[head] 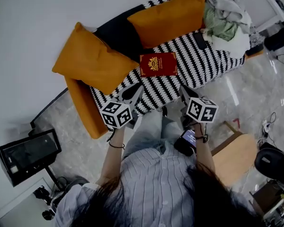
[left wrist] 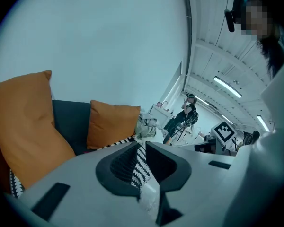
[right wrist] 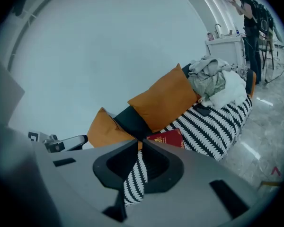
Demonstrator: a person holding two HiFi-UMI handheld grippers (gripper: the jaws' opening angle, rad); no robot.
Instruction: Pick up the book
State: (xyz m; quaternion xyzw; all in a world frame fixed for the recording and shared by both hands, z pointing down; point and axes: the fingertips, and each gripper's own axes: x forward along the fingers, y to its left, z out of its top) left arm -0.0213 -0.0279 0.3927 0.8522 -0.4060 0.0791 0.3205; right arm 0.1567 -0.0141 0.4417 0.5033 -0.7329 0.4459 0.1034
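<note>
A dark red book [head: 158, 64] with a gold emblem lies flat on the black-and-white striped sofa seat [head: 199, 65], between two orange cushions. The right gripper view shows the book [right wrist: 168, 137] just beyond the jaw tips. My left gripper [head: 132, 92] hovers at the seat's front edge, below and left of the book, jaws shut with nothing in them. My right gripper [head: 185, 92] hangs at the front edge, below and right of the book, also shut and empty. In the left gripper view the book is hidden behind the jaws [left wrist: 141, 148].
One orange cushion [head: 92, 60] leans left of the book, another [head: 170, 18] stands behind it. A heap of clothes [head: 227, 18] and a dark remote [head: 199, 40] lie at the sofa's right end. A wooden stool [head: 234, 157] stands on the tiled floor by my right side.
</note>
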